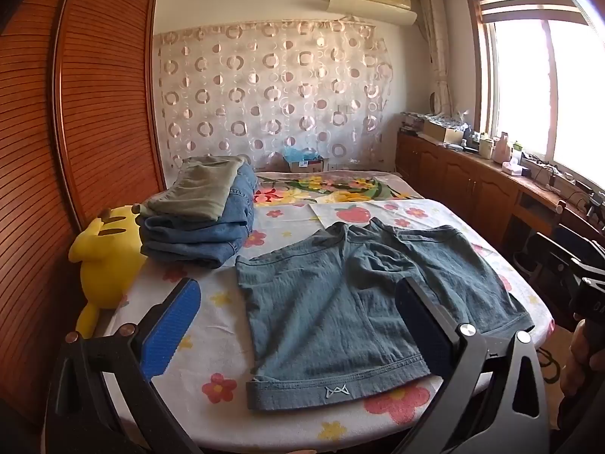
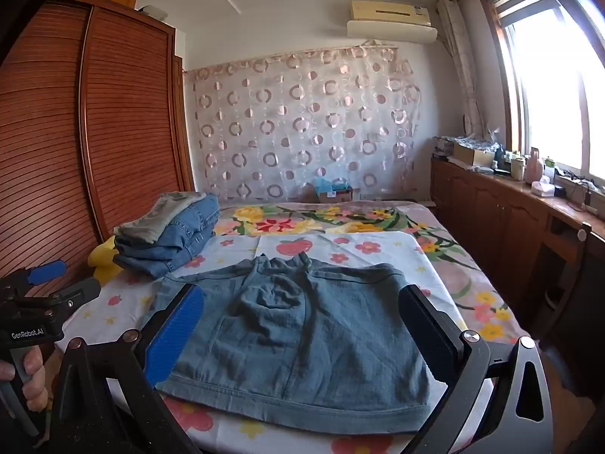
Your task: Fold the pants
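Observation:
Blue-grey shorts [image 1: 340, 302] lie spread flat on the flowered bed sheet [image 1: 211, 386], both leg hems toward me; they also show in the right wrist view [image 2: 302, 340]. My left gripper [image 1: 298, 317] is open and empty, hovering above the left leg of the shorts near the front edge. My right gripper [image 2: 302, 321] is open and empty, hovering above the right leg. The left gripper also appears at the left edge of the right wrist view [image 2: 41, 295], held in a hand.
A stack of folded jeans and green pants [image 1: 204, 219] sits at the bed's back left, beside a yellow plush toy [image 1: 102, 257]. A wooden wardrobe [image 1: 75, 113] stands left. Low cabinets [image 1: 472, 181] with clutter run along the window at right.

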A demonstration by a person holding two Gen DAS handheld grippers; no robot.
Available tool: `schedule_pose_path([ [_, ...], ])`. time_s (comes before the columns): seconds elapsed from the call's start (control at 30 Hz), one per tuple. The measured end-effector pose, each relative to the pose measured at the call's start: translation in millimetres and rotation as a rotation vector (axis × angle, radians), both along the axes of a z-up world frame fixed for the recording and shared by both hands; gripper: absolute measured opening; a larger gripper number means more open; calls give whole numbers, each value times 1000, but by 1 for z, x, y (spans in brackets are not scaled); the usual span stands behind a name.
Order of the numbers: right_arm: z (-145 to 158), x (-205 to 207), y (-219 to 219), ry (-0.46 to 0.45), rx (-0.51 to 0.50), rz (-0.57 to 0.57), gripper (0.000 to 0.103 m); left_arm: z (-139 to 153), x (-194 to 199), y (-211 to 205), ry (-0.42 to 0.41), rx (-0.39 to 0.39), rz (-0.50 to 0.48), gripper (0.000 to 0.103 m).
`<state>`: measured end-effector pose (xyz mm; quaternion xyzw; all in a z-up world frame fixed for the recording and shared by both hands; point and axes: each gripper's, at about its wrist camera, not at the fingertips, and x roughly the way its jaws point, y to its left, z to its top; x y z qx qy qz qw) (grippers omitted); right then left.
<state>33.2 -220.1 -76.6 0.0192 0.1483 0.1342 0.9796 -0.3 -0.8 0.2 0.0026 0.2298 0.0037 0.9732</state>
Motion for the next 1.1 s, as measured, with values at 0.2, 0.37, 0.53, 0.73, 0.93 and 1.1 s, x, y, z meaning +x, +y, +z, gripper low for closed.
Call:
schedule_pose_path([
  [0.2,-1,0,-1,4,3,-2,102,0,-1,1,5,-3,4,103],
  [0.37,-2,-2,4,5,-4,0,102,-8,-5,6,7,-4,4,103],
  [0.53,-2,1,4,12,-3,2,102,-6,-2,4,15,-2,6,103],
  [0.73,-2,1,3,14,-2,3,102,-7,-4,5,12,-1,5,103],
  [0.93,-3,2,3,16,2,2,102,-10,-5,8,11,-11,1,103],
  [1.1,-3,2,3,18,3,0,102,-10,-4,8,13,-5,3,103],
])
